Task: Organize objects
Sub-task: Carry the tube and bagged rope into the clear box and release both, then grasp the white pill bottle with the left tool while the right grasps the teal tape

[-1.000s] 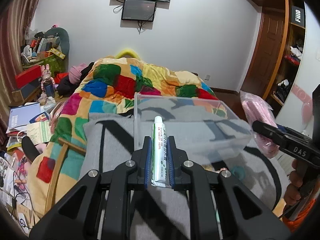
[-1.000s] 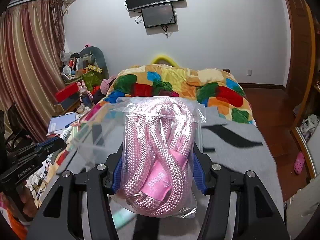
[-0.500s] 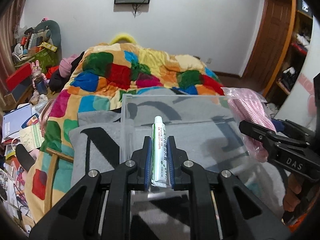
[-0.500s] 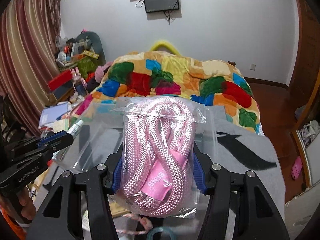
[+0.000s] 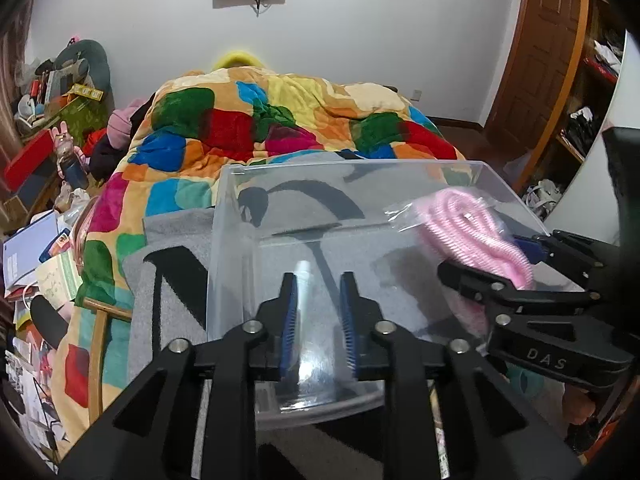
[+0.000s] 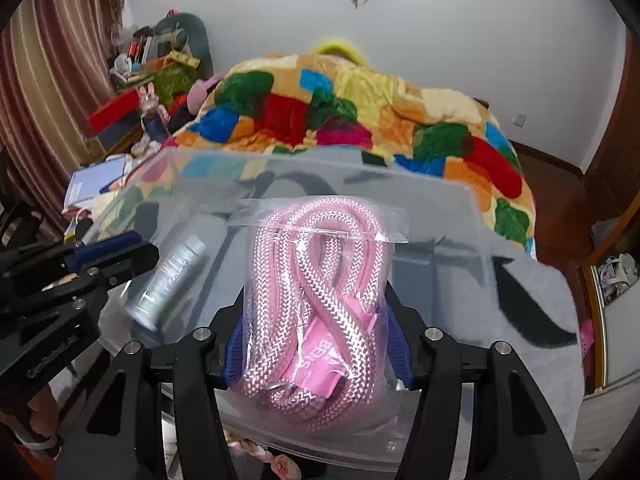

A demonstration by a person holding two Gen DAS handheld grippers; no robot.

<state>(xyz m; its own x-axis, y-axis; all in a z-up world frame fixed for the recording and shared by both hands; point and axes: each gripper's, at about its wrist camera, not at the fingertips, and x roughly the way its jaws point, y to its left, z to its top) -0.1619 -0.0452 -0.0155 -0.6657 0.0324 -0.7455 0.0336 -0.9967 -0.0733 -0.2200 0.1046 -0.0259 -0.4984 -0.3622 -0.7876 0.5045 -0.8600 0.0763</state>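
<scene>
A clear plastic box (image 5: 240,216) stands on a grey blanket on the bed; it also shows in the right wrist view (image 6: 476,216). My left gripper (image 5: 318,300) is open over the box, and the white tube (image 5: 304,320) lies blurred below it, inside the box. The tube also shows in the right wrist view (image 6: 172,280), loose beside the left gripper (image 6: 116,246). My right gripper (image 6: 316,344) is shut on a bag of pink rope (image 6: 320,300), held over the box. The rope bag (image 5: 476,236) and right gripper (image 5: 500,264) show at the right of the left wrist view.
A colourful patchwork quilt (image 5: 280,120) covers the bed behind the box. Cluttered books and boxes (image 5: 36,240) lie on the floor at left. A wooden door (image 5: 536,60) and shelves stand at right. Small items lie on the blanket under the box's near edge (image 6: 280,460).
Both grippers moved forward over the box. My left gripper opened and the tube dropped into the box. The right gripper still holds the rope bag.
</scene>
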